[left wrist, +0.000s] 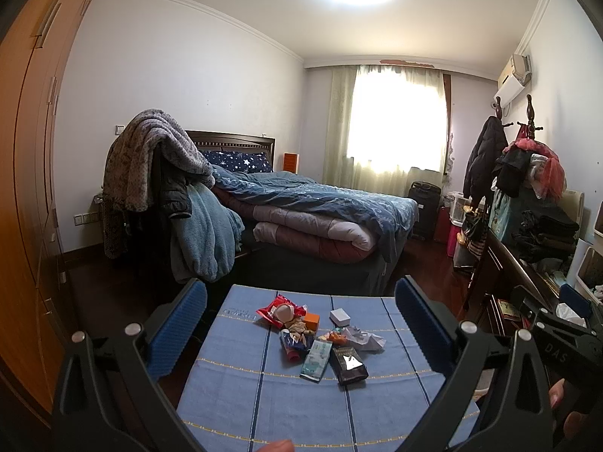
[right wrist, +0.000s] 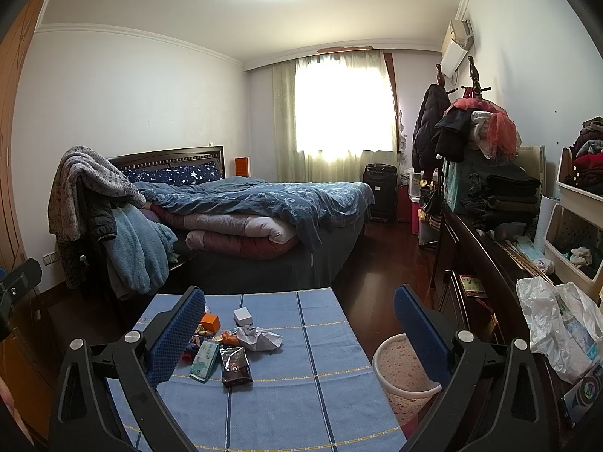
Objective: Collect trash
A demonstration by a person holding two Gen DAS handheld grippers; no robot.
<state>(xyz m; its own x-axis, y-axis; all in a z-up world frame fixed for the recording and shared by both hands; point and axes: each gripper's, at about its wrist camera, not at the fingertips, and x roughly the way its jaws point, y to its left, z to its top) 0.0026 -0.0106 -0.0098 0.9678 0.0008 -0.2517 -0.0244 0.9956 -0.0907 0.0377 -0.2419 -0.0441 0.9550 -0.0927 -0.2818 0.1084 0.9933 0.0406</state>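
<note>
A pile of trash lies on the table's blue cloth: a red wrapper, an orange box, a small white box, crumpled paper, a teal packet and a dark foil packet. The same dark packet, teal packet and crumpled paper show in the right wrist view. My left gripper is open and empty, held above and before the pile. My right gripper is open and empty, right of the pile. A pink speckled bin stands beside the table.
A bed with blue bedding stands beyond the table. A dark dresser with folded clothes and a white plastic bag runs along the right. A wooden wardrobe is on the left. A chair draped with blankets stands by the bed.
</note>
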